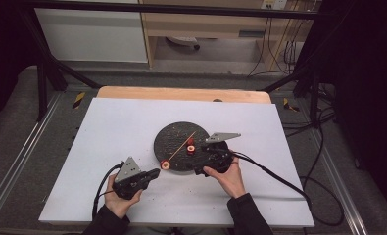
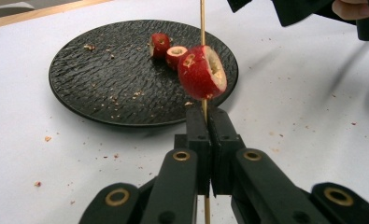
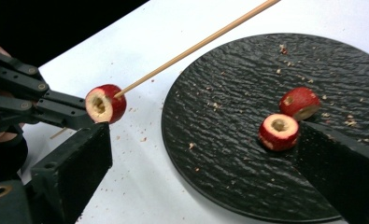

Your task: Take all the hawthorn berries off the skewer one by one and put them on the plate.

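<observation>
On the white table [image 1: 132,127] a black plate [image 1: 174,134] lies near the middle. My left tongs [image 2: 204,122] are pressed together, pinching a wooden skewer [image 2: 202,23] with one red fruit piece [image 2: 202,72] threaded on it, above the plate's near rim. My right tongs [image 3: 210,158] stand spread over two fruit pieces [image 3: 279,131] on the plate
</observation>
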`<state>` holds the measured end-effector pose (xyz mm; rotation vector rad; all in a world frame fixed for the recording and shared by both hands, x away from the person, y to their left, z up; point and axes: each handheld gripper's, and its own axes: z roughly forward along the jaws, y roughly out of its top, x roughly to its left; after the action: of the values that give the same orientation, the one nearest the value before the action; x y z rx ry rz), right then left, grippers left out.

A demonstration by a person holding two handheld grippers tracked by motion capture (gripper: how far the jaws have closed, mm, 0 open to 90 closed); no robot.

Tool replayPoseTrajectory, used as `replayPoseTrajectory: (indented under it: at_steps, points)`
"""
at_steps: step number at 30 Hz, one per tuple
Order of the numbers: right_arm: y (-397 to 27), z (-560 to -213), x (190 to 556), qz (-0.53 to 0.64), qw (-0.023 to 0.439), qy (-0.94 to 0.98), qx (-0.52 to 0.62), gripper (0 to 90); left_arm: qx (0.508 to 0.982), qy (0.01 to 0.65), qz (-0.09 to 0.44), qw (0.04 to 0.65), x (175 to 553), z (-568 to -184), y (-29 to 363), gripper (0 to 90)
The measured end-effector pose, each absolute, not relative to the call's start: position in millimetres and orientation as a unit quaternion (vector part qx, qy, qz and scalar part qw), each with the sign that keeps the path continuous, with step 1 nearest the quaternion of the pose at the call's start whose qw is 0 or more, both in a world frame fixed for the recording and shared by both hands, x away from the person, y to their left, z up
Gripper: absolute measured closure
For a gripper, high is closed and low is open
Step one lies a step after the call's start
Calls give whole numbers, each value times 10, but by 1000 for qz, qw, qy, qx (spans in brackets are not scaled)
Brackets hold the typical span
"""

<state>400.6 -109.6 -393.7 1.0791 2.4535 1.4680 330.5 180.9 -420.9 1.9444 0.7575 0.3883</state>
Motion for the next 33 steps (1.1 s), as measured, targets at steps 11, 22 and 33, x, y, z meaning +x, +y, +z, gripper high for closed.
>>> replayPoseTrajectory:
  at_steps: [11, 22, 33]
  points:
    - [-1040, -4027, 3894, 481, 35, 804, 349, 54, 803, 308, 156, 486, 3298, -4238, 1708, 882]
    - [-1013, -4102, 3819, 493, 19, 800, 343, 163, 810, 298, 150, 482, 3264, -4267, 1581, 882]
    - [-986, -4150, 3769, 503, -4, 798, 333, 335, 818, 282, 145, 480, 3224, -4296, 1457, 882]
